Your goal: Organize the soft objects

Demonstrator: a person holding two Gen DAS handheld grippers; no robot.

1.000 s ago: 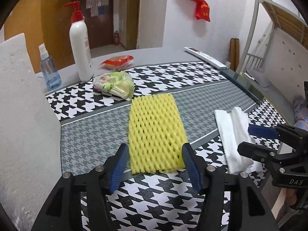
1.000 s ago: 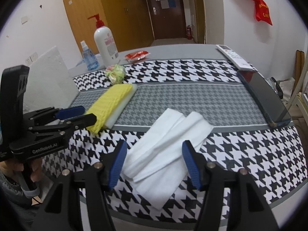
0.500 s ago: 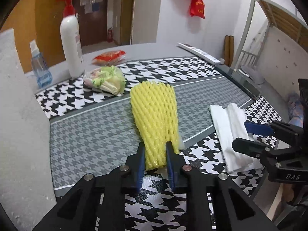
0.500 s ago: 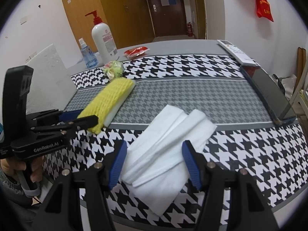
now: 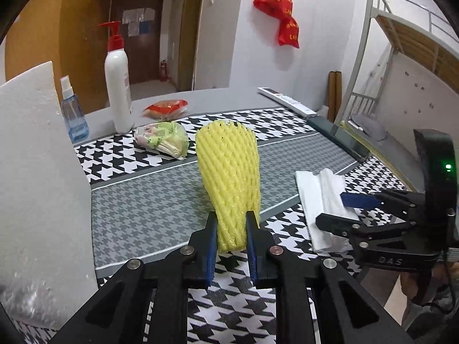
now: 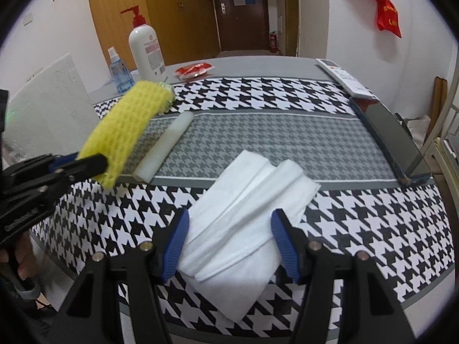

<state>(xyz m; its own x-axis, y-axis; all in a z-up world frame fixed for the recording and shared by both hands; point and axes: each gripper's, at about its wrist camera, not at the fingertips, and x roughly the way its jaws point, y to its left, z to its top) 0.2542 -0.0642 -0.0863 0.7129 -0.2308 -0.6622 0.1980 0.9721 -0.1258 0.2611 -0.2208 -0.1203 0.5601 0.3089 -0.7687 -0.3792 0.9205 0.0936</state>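
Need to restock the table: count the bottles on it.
2. A tall white pump bottle stands at the far left of the table, and a small blue spray bottle stands just left of it. More may be hidden behind the white foam board.

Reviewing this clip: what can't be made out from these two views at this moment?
- Print on the pump bottle: too small, both views.
- White foam strip: hidden behind the yellow foam net in the left wrist view.
- Near end of the white cloth: hidden by the right claw frame.

Yellow foam net [image 5: 229, 177], white cloth [image 6: 243, 215] — black-and-white houndstooth tablecloth [image 6: 373, 229]
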